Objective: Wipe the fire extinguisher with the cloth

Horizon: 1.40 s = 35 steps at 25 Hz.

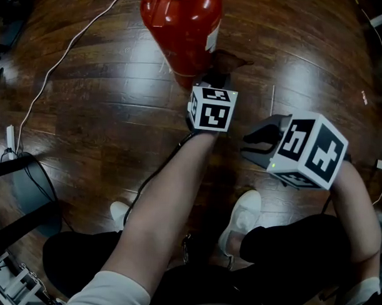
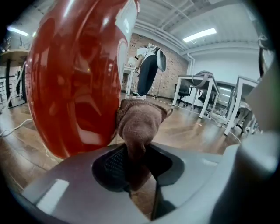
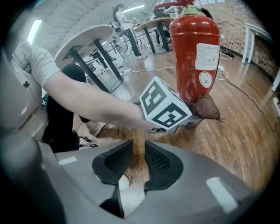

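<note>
Grips a brown cloth [image 2: 139, 120] in the left gripper [image 2: 133, 162], jaws closed tight on a fold of it, with the bunched rest sticking out past the tips. Holds that bunch low against the red fire extinguisher [image 2: 74, 74], at the curve near its base. Seems to touch the red wall there, though the wide lens bends the view too much to be sure.

Seen from the head view: places the left gripper [image 1: 209, 80] just beside the foot of the fire extinguisher [image 1: 181, 26], on the person's side of it, with the cloth [image 1: 230, 60] peeking out to the right of the red body. Sets the fire extinguisher upright on the dark wooden floor [image 1: 105, 108]. Shows a white cable [image 1: 53, 69] lying on the floor well to the left of the fire extinguisher.

Holds the right gripper [image 1: 257, 143] back from the fire extinguisher, farther from it than the left one and off to the right, above the floor. Has its jaws only a narrow gap apart, with nothing between them but bare floor.

From the right gripper [image 3: 134, 159] view: looks toward the fire extinguisher [image 3: 194, 48], white label [image 3: 206, 57] facing the camera, with the cloth [image 3: 206, 107] bunched at its base and the left gripper [image 3: 183, 123] reaching in to it.

Rests a white shoe [image 1: 242, 219] on the floor, well short of the fire extinguisher.
</note>
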### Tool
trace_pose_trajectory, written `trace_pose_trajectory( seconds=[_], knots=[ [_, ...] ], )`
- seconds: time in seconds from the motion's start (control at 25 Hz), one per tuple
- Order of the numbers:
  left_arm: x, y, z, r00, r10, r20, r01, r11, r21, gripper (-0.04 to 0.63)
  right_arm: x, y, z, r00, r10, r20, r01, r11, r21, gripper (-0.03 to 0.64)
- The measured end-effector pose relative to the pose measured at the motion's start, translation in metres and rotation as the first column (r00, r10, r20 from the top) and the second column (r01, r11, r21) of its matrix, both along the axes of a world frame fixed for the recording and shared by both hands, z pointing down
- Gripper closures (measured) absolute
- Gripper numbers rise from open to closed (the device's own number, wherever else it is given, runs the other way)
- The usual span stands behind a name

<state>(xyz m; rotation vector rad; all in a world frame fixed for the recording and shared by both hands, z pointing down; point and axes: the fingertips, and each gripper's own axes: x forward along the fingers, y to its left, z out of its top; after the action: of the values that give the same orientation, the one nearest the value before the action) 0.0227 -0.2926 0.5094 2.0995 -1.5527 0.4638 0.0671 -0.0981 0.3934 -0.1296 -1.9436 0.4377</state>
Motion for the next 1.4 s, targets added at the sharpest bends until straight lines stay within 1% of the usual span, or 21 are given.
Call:
trace_pose_trajectory(
  seconds=[0.12, 0.28, 0.44, 0.6, 0.68, 0.76, 0.84, 0.92, 1.04, 1.12, 1.2, 1.24, 1.28, 1.32, 1.36, 1.4],
  knots=[
    [0.000, 0.003, 0.021, 1.000, -0.005, -0.004, 0.005, 0.999, -0.050, 0.500, 0.003, -0.001, 0.000, 1.000, 0.004, -0.001, -0.004, 1.000, -0.002, 0.526],
    [-0.006, 0.007, 0.042, 1.000, -0.007, 0.008, 0.008, 0.994, -0.107, 0.500, 0.005, -0.002, -0.002, 1.000, 0.010, 0.006, -0.010, 1.000, -0.002, 0.526],
    [-0.011, 0.013, 0.060, 1.000, -0.027, -0.007, 0.026, 0.984, -0.175, 0.500, 0.005, -0.002, -0.005, 1.000, 0.017, 0.015, -0.017, 1.000, 0.002, 0.526],
    [-0.013, 0.019, 0.076, 1.000, -0.019, -0.007, 0.017, 0.975, -0.224, 0.500, 0.006, -0.002, -0.005, 1.000, 0.014, 0.011, -0.014, 1.000, -0.002, 0.526],
    [-0.018, 0.024, 0.081, 1.000, -0.022, 0.006, 0.023, 0.965, -0.263, 0.500, 0.006, -0.003, -0.004, 1.000, 0.015, 0.009, -0.015, 1.000, 0.002, 0.526],
    [-0.025, 0.031, 0.088, 0.999, -0.029, 0.017, 0.032, 0.950, -0.311, 0.500, 0.007, -0.003, -0.005, 1.000, 0.015, 0.007, -0.015, 1.000, 0.004, 0.526],
    [-0.026, 0.037, 0.093, 1.000, -0.027, 0.009, 0.028, 0.935, -0.355, 0.500, 0.007, -0.003, -0.006, 1.000, 0.017, 0.007, -0.017, 1.000, 0.007, 0.526],
    [-0.024, 0.044, 0.093, 1.000, 0.002, 0.003, -0.001, 0.925, -0.379, 0.500, 0.006, -0.004, -0.009, 1.000, 0.023, 0.010, -0.024, 1.000, 0.013, 0.526],
    [-0.018, 0.053, 0.082, 0.993, 0.113, 0.031, -0.094, 0.930, -0.354, 0.500, 0.008, -0.008, -0.013, 0.999, 0.038, 0.012, -0.038, 0.999, 0.038, 0.526],
    [-0.018, 0.058, 0.072, 0.982, 0.182, 0.054, -0.154, 0.930, -0.334, 0.500, 0.007, -0.012, -0.019, 0.998, 0.051, 0.024, -0.053, 0.997, 0.062, 0.526],
    [-0.021, 0.067, 0.062, 0.961, 0.266, 0.079, -0.227, 0.917, -0.328, 0.500, 0.006, -0.012, -0.025, 0.997, 0.071, 0.038, -0.074, 0.994, 0.085, 0.526],
    [-0.021, 0.072, 0.056, 0.945, 0.314, 0.090, -0.271, 0.907, -0.323, 0.500, 0.008, -0.013, -0.028, 0.996, 0.081, 0.041, -0.084, 0.992, 0.098, 0.526],
    [-0.020, 0.076, 0.047, 0.925, 0.367, 0.095, -0.322, 0.894, -0.313, 0.500, 0.009, -0.013, -0.030, 0.995, 0.089, 0.041, -0.093, 0.989, 0.111, 0.526],
    [-0.018, 0.081, 0.036, 0.901, 0.424, 0.093, -0.381, 0.875, -0.299, 0.500, 0.010, -0.012, -0.033, 0.994, 0.096, 0.043, -0.101, 0.987, 0.121, 0.526],
    [-0.016, 0.087, 0.024, 0.870, 0.485, 0.089, -0.444, 0.849, -0.286, 0.500, 0.011, -0.010, -0.037, 0.993, 0.104, 0.047, -0.109, 0.986, 0.129, 0.526],
    [-0.016, 0.095, 0.011, 0.833, 0.545, 0.089, -0.504, 0.817, -0.281, 0.500, 0.012, -0.008, -0.041, 0.992, 0.112, 0.056, -0.119, 0.984, 0.134, 0.527]
  ],
)
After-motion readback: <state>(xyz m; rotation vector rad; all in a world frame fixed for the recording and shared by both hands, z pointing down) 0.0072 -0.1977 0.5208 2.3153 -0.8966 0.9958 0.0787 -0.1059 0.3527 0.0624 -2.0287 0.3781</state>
